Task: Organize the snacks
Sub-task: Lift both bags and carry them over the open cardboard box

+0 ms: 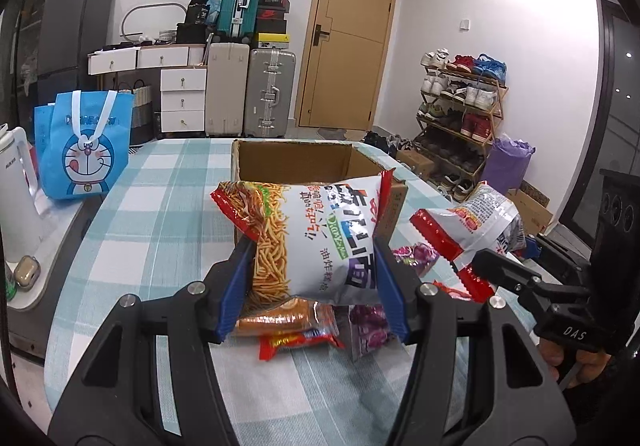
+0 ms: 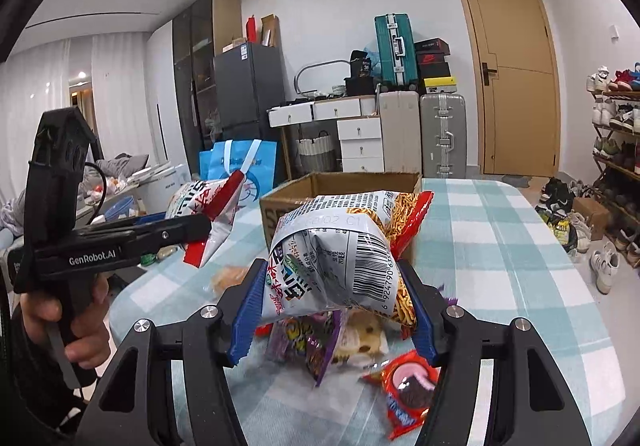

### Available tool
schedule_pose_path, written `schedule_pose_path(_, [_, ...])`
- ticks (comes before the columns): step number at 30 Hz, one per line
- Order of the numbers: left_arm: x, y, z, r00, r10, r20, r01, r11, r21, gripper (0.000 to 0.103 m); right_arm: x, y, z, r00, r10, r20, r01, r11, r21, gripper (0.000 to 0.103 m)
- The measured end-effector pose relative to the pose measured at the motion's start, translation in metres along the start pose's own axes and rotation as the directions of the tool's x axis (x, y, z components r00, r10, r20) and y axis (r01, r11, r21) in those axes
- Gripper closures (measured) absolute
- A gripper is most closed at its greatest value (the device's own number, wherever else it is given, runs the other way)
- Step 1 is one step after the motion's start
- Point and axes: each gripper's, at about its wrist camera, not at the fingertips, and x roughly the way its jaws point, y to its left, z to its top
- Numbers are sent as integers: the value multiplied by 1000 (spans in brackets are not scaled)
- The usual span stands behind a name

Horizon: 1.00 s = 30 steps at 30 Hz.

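Both grippers lifted above the checked table [image 1: 160,206]: left gripper [image 1: 316,270] pinches one noodle-snack bag [image 1: 320,238], right gripper [image 2: 332,302] another [image 2: 344,254], near the open cardboard box [image 1: 296,162]. Several packets [image 2: 404,390] remain unsorted; box contents hidden.

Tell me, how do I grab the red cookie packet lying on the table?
Come down from above and pinch the cookie packet across its narrow width, at the puffy middle. It lies flat, so from the side there is only a thin edge.
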Motion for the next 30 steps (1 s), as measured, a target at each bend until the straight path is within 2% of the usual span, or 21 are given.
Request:
schedule_pose_path(13, [43,-4,47,998,58,12,-58,998,7,48,12,-12,32,1000,-9,17,8,1000,28,39])
schedule_pose_path(30, [114,5,90,996,87,-6,-86,996,20,48,54,-24,63,999,18,-46,-15,998,66,39])
